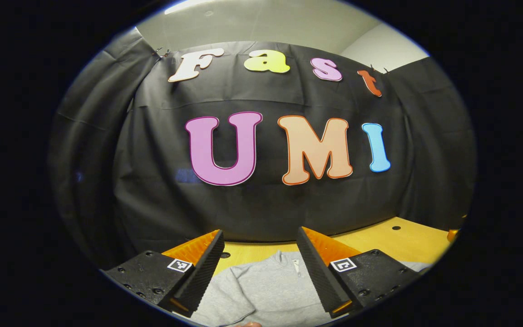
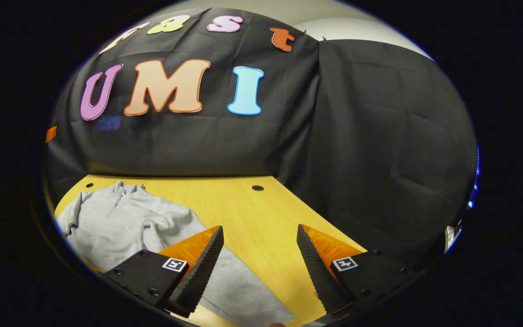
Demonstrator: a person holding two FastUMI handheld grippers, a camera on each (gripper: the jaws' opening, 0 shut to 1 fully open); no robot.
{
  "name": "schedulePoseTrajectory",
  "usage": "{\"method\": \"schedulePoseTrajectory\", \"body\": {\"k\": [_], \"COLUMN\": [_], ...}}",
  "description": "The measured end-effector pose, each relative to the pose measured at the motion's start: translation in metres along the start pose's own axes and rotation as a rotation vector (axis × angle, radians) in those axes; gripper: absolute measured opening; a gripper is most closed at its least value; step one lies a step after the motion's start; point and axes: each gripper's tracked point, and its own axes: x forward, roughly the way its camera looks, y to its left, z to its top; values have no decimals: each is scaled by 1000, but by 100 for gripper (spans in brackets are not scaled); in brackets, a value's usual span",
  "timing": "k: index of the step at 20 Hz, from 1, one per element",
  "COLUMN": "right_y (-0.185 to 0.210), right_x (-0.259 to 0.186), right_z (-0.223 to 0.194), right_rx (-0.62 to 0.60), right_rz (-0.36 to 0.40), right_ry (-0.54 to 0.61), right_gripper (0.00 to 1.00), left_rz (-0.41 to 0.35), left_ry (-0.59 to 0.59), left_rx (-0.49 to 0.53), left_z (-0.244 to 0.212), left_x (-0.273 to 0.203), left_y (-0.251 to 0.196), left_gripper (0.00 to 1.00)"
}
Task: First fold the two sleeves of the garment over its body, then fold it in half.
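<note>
Both grippers (image 1: 259, 236) (image 2: 259, 234) above sweatshirt (image 2: 120, 222), jaws apart.

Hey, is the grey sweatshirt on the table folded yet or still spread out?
Spread out, not folded. In the right gripper view the grey sweatshirt lies flat on the wooden table, one sleeve stretched away from its body.

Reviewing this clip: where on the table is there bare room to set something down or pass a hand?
Bare wood lies on the table between the grey garment and the black cloth wall, around the hole, running down between the right gripper fingers. The garment's sleeve crowds the side beside it. Under the left gripper, garment covers the wood.
</note>
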Motion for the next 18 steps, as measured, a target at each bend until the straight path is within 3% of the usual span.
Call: {"method": "schedulePoseTrajectory", "body": {"k": [12, 18], "right_y": [-39, -33], "right_x": [-23, -38], "right_z": [-110, -158], "right_rx": [52, 79], "right_rz": [-48, -25], "right_ry": [294, 424], "right_gripper": [100, 100], "left_rz": [-13, -30], "left_ry": [16, 25], "left_rx": [-3, 9], "left_z": [-5, -6], "left_x": [1, 4], "left_y": [-7, -13], "left_gripper": [94, 94]}}
